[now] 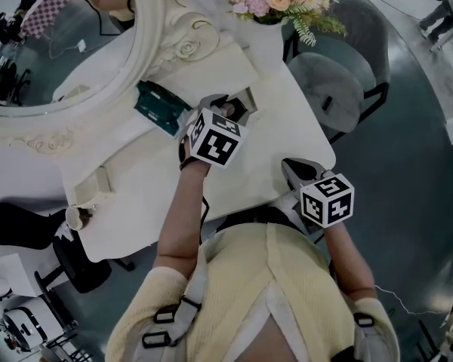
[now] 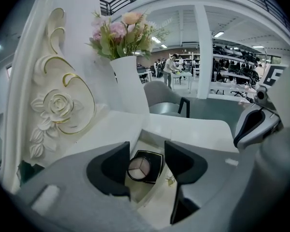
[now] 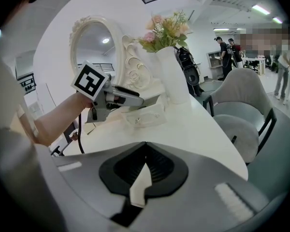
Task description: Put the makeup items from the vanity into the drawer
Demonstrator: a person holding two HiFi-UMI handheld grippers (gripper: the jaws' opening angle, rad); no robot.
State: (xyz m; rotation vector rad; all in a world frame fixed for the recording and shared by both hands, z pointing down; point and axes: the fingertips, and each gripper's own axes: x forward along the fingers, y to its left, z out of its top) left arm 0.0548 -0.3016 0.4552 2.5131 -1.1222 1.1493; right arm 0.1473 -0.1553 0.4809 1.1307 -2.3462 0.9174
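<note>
Left gripper (image 2: 147, 158) hangs over the open drawer (image 3: 145, 116) with its jaws apart. A black compact (image 2: 141, 168) with a round pale pan lies on the drawer floor directly below the gap, and neither pad touches it, so I take it as let go rather than gripped. Right gripper (image 3: 144, 178) idles at the near edge of the vanity (image 1: 272, 127), jaws pressed together on nothing.

One more makeup item appears to remain on the vanity top — a dark green case (image 1: 160, 108) at the foot of the mirror (image 1: 60, 44). It sits just beside the left gripper, on that gripper's own left toward the mirror frame. The right gripper is well apart from it, so the left is the nearer for the next pick. In the head view its long axis runs diagonally, from upper left down to lower right.

No brand or label can be read — the pale marks on the green case are too small.
</note>
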